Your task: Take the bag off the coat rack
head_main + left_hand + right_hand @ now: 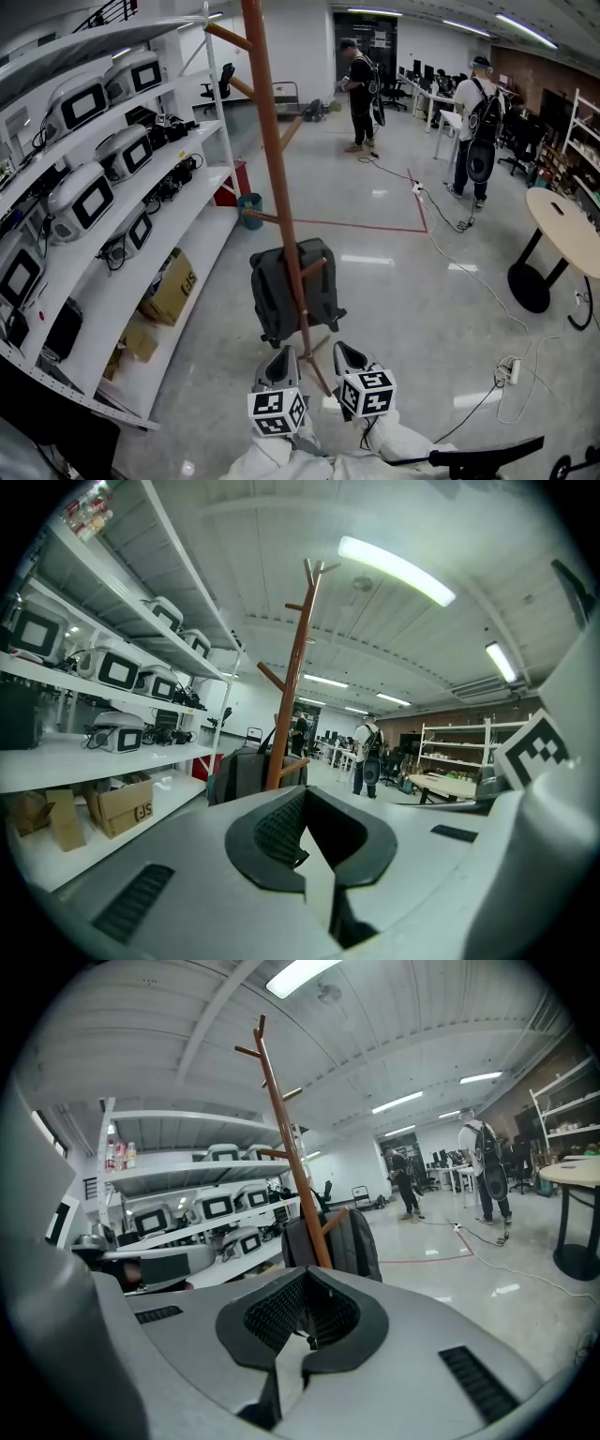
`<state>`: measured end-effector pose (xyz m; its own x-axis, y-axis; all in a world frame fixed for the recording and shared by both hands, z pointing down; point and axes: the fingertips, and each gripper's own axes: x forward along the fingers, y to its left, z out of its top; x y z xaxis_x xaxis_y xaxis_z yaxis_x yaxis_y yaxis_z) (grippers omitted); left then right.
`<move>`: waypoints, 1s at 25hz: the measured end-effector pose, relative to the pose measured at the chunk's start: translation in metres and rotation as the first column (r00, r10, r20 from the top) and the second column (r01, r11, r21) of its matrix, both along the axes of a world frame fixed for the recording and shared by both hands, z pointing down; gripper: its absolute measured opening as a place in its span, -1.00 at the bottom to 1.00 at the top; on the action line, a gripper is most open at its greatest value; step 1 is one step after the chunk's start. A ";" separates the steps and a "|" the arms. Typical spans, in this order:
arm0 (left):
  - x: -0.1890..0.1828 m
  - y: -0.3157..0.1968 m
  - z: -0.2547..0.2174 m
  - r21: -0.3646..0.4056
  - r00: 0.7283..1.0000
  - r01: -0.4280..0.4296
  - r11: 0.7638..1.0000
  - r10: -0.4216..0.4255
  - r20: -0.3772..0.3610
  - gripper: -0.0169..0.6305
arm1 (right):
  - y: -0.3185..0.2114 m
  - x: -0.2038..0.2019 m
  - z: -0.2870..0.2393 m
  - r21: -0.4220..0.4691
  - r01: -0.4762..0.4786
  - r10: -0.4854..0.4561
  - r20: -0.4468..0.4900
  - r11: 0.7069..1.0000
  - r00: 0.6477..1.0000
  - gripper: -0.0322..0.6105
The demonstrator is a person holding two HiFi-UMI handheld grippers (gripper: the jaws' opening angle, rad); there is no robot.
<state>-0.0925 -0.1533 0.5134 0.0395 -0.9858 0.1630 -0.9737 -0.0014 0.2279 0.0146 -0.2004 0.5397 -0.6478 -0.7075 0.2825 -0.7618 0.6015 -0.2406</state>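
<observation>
A dark grey backpack [281, 291] hangs on a low peg of the brown wooden coat rack [274, 159], which stands on the glossy floor. Both grippers sit just below it in the head view, a short way in front of the bag and touching nothing. My left gripper [284, 356] is shut and empty. My right gripper [345, 354] is also shut and empty. In the left gripper view, the backpack [239, 772] and rack pole [292, 677] show beyond the shut left gripper [314, 855]. The right gripper view has the backpack [352, 1241] behind the shut right gripper [305, 1335].
White shelves [80, 202] with boxy white devices and a cardboard box [173, 286] run along the left. A teal bin [249, 211] stands behind the rack. Two persons [361, 89] [473, 122] stand far off. At the right are a round table [567, 230] and floor cables with a power strip [511, 370].
</observation>
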 end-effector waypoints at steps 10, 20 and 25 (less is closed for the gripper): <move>-0.030 -0.040 -0.010 0.013 1.000 -0.007 1.000 0.007 0.014 -0.95 | -0.044 -0.033 -0.012 0.023 -0.003 0.003 0.008 1.000 1.000 -0.86; -0.061 -0.085 -0.015 0.016 0.999 -0.020 1.000 0.019 0.033 -0.95 | -0.095 -0.063 -0.030 0.094 -0.032 0.034 -0.029 0.995 0.999 -0.86; -0.068 -0.110 -0.012 0.017 0.998 -0.038 0.999 0.038 0.044 -0.94 | -0.117 -0.068 -0.029 0.094 -0.063 0.066 -0.022 0.994 0.998 -0.86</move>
